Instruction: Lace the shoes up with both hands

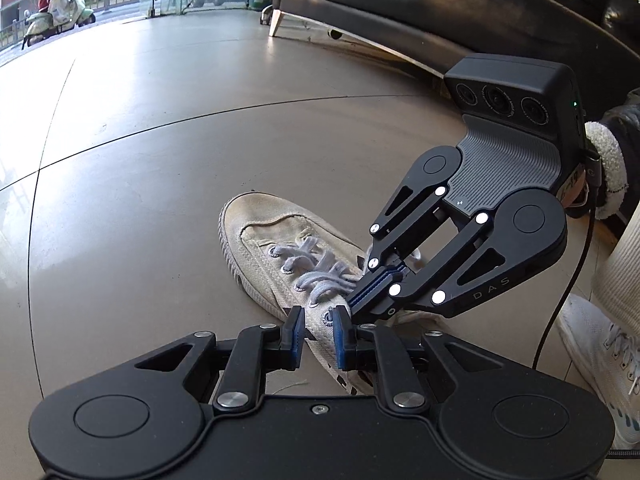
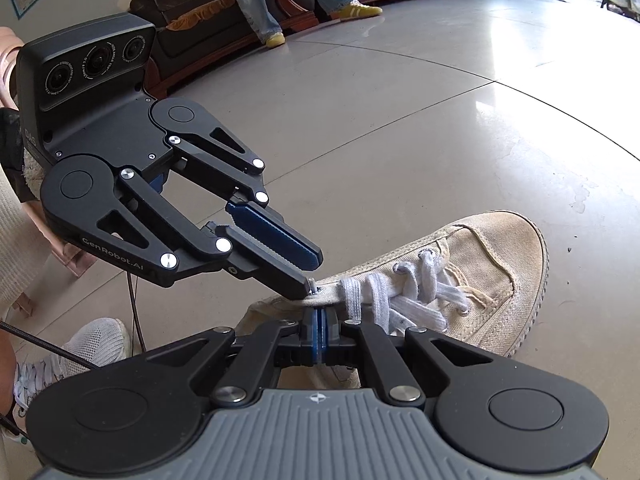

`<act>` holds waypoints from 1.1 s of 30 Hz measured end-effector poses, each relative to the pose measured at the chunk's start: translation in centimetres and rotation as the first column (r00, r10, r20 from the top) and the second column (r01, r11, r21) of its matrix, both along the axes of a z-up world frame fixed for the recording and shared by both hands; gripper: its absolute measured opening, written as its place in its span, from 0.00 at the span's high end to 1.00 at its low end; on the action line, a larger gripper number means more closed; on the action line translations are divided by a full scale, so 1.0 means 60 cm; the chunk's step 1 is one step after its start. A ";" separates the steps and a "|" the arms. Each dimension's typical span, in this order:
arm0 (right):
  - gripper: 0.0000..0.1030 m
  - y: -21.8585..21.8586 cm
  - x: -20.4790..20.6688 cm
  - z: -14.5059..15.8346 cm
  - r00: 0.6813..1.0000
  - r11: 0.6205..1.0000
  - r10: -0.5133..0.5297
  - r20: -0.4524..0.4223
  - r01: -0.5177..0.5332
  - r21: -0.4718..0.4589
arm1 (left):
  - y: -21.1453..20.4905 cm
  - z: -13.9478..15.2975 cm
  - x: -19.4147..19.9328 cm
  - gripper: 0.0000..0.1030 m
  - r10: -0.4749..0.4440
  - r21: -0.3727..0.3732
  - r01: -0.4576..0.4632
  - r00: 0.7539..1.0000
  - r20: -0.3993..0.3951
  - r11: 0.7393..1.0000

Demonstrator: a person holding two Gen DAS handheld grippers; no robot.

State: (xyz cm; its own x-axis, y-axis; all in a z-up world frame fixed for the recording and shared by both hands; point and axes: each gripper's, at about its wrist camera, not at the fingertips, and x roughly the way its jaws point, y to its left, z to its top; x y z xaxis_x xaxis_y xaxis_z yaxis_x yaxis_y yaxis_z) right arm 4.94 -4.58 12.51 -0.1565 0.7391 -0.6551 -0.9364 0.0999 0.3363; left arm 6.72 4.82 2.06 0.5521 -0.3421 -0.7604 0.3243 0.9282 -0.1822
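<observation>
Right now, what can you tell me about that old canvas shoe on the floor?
The shoe is a worn, dirty-beige canvas sneaker with a ribbed rubber sole, metal eyelets and a pale flat lace crossing its front. It lies tilted on the tiled floor. The right hand-held gripper is shut at its upper edge near the lace; the left hand-held gripper stands open astride the same edge, one fingertip at an eyelet.

The shoe (image 1: 280, 256) lies on the floor (image 1: 160, 168). Left gripper (image 1: 318, 330) straddles its eyelet edge, jaws apart; right gripper (image 1: 370, 286), closed, beside the laces (image 1: 316, 268).
</observation>
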 end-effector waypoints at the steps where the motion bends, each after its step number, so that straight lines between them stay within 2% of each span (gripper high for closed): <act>1: 0.93 -0.001 -0.001 0.002 1.000 1.000 -0.002 0.000 0.002 0.003 | 0.004 -0.002 0.000 0.83 0.018 -0.011 -0.018 1.000 -0.009 1.000; 3: 0.93 -0.004 -0.006 0.006 1.000 1.000 -0.001 0.007 0.001 0.005 | 0.011 -0.005 -0.001 0.83 0.047 -0.027 -0.048 0.999 -0.023 0.998; 6: 0.85 0.001 -0.018 0.013 0.999 1.000 0.004 0.047 -0.005 0.009 | 0.018 -0.008 -0.002 0.83 0.073 -0.039 -0.074 0.997 -0.036 0.996; 13: 0.84 0.007 -0.043 0.032 0.987 0.999 0.034 0.155 -0.036 0.009 | 0.018 -0.014 -0.008 0.83 0.096 -0.014 -0.097 0.994 -0.061 0.995; 14: 0.81 0.004 -0.045 0.035 0.985 0.999 0.036 0.168 -0.038 0.008 | 0.018 -0.013 -0.008 0.84 0.098 -0.016 -0.099 0.993 -0.061 0.995; 18: 0.81 -0.001 -0.053 0.040 0.979 0.999 0.039 0.198 -0.039 -0.003 | 0.017 -0.005 -0.010 0.84 0.113 -0.030 -0.115 0.992 -0.053 0.993; 23: 0.81 0.006 -0.068 0.040 0.968 0.998 0.052 0.247 -0.044 -0.038 | 0.003 0.011 -0.011 0.84 0.073 -0.036 -0.074 0.997 -0.031 0.997; 28: 0.81 0.022 -0.079 0.030 0.955 0.995 0.081 0.285 -0.060 -0.081 | -0.031 0.001 -0.012 0.84 0.009 0.013 -0.008 1.000 -0.020 1.000; 33: 0.83 0.030 -0.084 0.029 0.946 0.994 0.090 0.312 -0.068 -0.082 | -0.026 -0.003 -0.008 0.84 0.024 -0.010 -0.025 0.999 -0.031 1.000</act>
State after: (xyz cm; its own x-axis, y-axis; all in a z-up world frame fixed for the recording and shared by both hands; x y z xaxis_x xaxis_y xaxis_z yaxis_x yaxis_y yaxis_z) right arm -0.07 -2.80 14.28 0.0099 0.6837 -0.7297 -0.9993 0.0340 0.0182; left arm 6.24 3.25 1.87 0.5368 -0.3365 -0.7737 0.2955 0.9339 -0.2012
